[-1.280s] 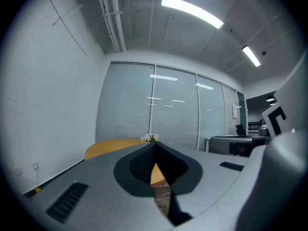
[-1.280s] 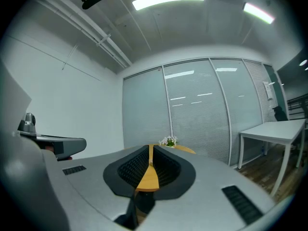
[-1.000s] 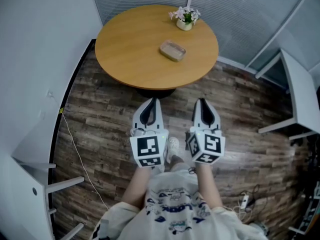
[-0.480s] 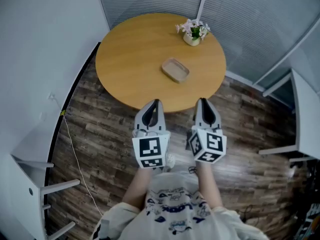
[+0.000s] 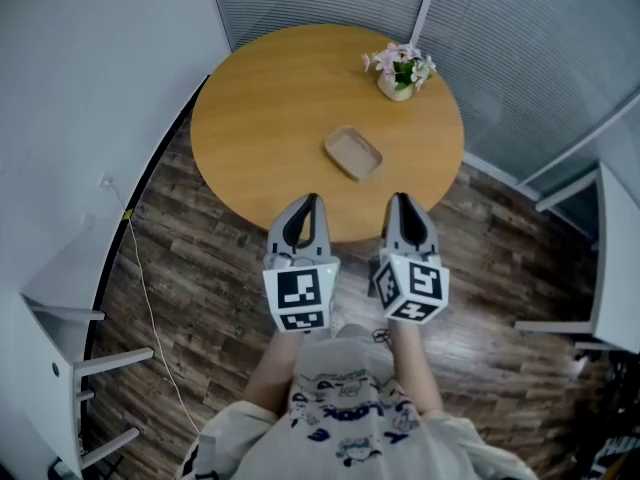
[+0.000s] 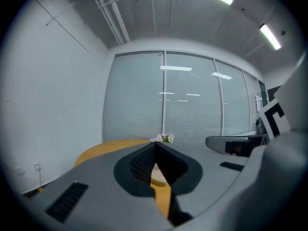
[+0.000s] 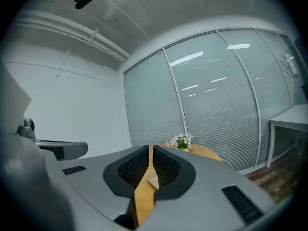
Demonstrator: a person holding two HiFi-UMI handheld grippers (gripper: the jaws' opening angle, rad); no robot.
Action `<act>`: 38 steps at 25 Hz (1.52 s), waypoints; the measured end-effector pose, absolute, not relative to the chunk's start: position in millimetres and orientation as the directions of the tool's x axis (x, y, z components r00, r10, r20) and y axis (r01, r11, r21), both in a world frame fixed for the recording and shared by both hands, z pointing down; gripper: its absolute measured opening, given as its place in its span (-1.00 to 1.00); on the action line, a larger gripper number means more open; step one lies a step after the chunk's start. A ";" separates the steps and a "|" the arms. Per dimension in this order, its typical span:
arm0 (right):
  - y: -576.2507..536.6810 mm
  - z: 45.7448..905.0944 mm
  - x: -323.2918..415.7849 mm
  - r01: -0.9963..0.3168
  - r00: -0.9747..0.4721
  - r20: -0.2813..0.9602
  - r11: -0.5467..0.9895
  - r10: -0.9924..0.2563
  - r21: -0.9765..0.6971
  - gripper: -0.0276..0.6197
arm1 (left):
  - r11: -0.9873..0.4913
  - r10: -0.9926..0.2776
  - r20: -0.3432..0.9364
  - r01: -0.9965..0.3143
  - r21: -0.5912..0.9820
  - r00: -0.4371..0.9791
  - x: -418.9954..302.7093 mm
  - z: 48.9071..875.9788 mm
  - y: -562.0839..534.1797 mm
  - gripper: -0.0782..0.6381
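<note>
- Located a shallow tan tray (image 5: 352, 154) flat on a round wooden table (image 5: 260, 108), just right of the frame's centre in the head view and ahead of both grippers, in the gap between them.
- Read its long axis as a diagonal, upper left to lower right of the frame; near end turned toward the right gripper (image 5: 400, 200).
- Found the left gripper (image 5: 309, 201) closed and empty, jaws meeting at the tips in the left gripper view, tray glimpsed past them.
- Found the right gripper likewise closed on nothing, only a thin slit left between the jaws in the right gripper view.
- Noted a small pot of flowers (image 5: 402, 71) at the table's far right edge, well apart from the tray.
- Recorded dark plank flooring (image 5: 200, 268), a white wall (image 5: 80, 88) at left, and blind-covered glazing (image 5: 520, 58) across the upper right.
- Compared with a second before: table and tray lower in the frame and nearer; gripper tips now over the table's near edge, formerly well short of it.
</note>
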State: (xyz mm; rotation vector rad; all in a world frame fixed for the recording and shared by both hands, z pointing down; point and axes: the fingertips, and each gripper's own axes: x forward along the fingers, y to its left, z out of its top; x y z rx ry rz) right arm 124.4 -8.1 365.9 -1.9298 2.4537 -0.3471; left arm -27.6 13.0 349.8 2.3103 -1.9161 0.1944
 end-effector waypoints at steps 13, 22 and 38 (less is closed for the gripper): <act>-71.8 395.8 129.4 -0.966 -0.225 0.198 0.193 -0.954 -0.170 -0.83 | -0.149 -0.958 0.241 -0.988 0.044 0.155 -42.1 380.1 -50.0 -0.77; -140.0 413.9 134.7 -0.975 -0.189 0.241 0.152 -0.952 -0.164 -0.83 | -0.177 -0.943 0.276 -0.982 0.059 0.187 -44.1 399.2 -124.6 -0.77; -216.8 479.8 133.5 -0.986 -0.158 0.410 0.120 -0.898 -0.115 -0.83 | -0.216 -0.861 0.451 -0.971 0.099 0.237 -58.1 474.2 -210.2 -0.77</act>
